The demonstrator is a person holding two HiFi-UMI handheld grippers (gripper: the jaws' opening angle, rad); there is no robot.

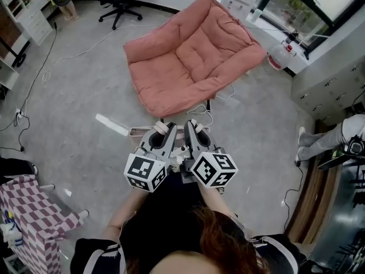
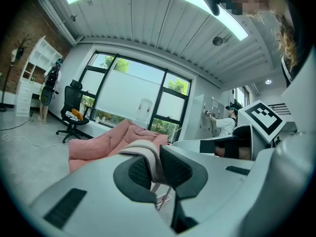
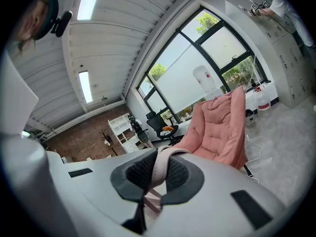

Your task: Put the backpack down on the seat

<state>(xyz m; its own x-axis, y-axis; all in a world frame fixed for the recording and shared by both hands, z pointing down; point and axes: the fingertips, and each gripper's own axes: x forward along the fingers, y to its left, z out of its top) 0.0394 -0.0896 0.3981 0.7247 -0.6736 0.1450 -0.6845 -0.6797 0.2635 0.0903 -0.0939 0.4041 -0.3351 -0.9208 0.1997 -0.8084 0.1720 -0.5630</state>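
Item: backpack (image 1: 138, 133), lower centre, held by its pale straps. Your left gripper (image 1: 162, 130) pinches one strap (image 2: 149, 157); your right gripper (image 1: 195, 129) pinches the other. Pink seat (image 1: 194, 56), upper centre, well apart and unoccupied. Lifted, apparently; approach and set-down remain.

Light: bright and even throughout.
Sources: ceiling light strips (image 2: 212, 13), blown out to white, in the upper part of the left gripper view. A window (image 3: 180, 78), washed pale, sits at the centre of the right gripper view.
Shadows: soft and faint. A thin one lies on the floor (image 1: 74, 130) along the lower edge of the pink seat (image 1: 194, 56).
Distortion: strong fisheye in both gripper views, with black corners and bowed straight lines. Bending is milder at the head view's edges.
Focus: sharp at centre, softer toward the rims.
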